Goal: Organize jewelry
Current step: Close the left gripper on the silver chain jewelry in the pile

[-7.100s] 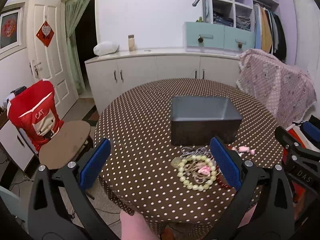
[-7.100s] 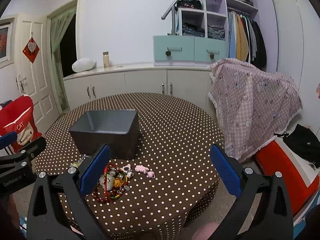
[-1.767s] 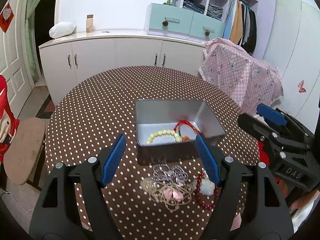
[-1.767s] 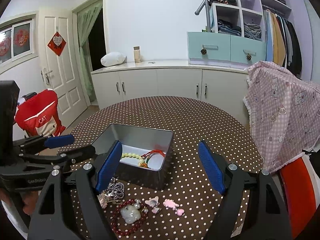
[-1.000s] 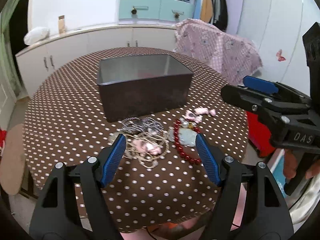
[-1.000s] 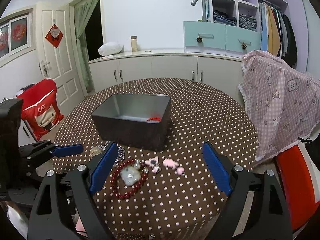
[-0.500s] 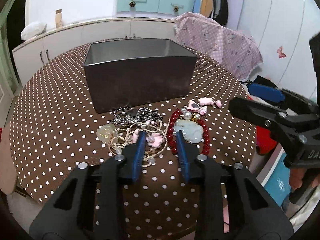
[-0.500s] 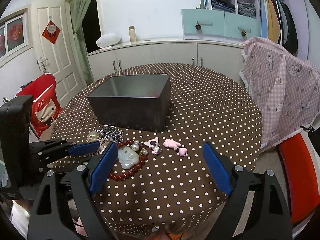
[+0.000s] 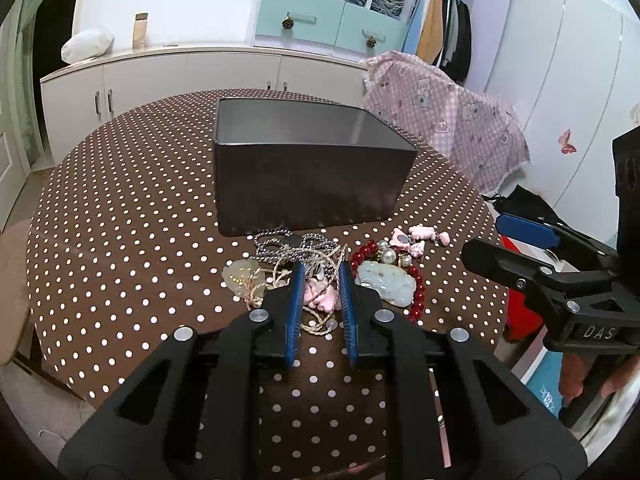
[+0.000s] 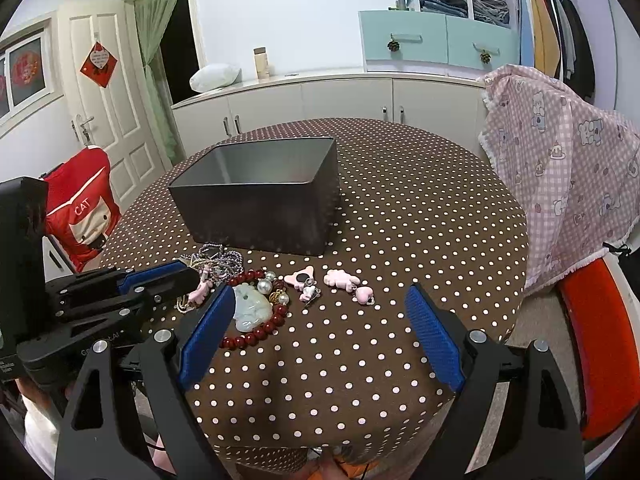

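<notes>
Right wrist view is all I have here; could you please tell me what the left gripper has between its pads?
Observer: The left gripper has just been closing. Its pads pinch the pink charm, which is tangled in beige cord.
Operator: Thank you. Is anything hidden behind that gripper from my side?
Observer: Yes, a pale translucent pendant lies on the table, touching the same cord tangle.

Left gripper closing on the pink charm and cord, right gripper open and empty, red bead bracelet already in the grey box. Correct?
Not quite: the red bead bracelet lies on the table in front of the grey box, as the right wrist view shows. The rest holds.
</notes>
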{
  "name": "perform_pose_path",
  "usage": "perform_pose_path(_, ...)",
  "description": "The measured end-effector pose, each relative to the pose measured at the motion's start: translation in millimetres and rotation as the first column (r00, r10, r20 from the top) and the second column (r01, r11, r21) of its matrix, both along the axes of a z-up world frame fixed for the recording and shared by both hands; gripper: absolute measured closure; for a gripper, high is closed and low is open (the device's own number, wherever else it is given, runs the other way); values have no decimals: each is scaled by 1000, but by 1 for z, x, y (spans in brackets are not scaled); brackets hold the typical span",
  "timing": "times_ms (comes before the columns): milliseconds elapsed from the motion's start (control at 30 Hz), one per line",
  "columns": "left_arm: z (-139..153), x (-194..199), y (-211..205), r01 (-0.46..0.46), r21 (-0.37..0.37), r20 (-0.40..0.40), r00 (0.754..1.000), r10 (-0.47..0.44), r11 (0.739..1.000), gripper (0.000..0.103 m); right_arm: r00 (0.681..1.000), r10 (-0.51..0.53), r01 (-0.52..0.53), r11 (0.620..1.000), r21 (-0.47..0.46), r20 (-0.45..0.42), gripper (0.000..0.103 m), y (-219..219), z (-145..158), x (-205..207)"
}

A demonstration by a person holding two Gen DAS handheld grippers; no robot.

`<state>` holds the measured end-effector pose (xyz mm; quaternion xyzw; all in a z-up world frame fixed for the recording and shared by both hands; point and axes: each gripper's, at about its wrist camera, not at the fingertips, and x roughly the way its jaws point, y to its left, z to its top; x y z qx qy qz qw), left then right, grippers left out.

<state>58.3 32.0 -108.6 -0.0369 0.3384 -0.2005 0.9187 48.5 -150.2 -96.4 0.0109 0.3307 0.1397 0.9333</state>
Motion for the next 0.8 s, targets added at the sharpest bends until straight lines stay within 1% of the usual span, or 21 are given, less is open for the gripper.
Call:
perform_pose_path(133,-1,-2,0,-11,5,10,1000,11,1000,85,1000,2,-2,1000,1,-4,20,1,-1,0)
perform_pose_path(167,-1,-3,-1,-11,6,16,1000,11,1000,90,1000,3,-3,1000,0,-4,20,2,-1,-1)
perform_pose_path(267,0,-3,-1,-23,14,21,1000,22,1000,96,1000,5,-5,1000,0,-3,20,4,0,-2)
perform_pose_path(433,0,5,-1,-56,1,7,998,56,998,100,1000,4,-4,1000,1,1,20,5,1,-4)
perform_pose_path(500,2,5,3,-67,-25,12,998,67,997,100,1000,1,-1,1000,3,0,20,4,0,-4)
perform_pose_path(633,15,1,10,-67,-58,61,996,70,996,101,1000,-11,10,1000,11,1,20,1,1,-4)
perform_pose_path(800,32,-5,13,-72,-61,118,990,79,996,101,1000,-8,8,1000,17,-1,20,0,2,-4)
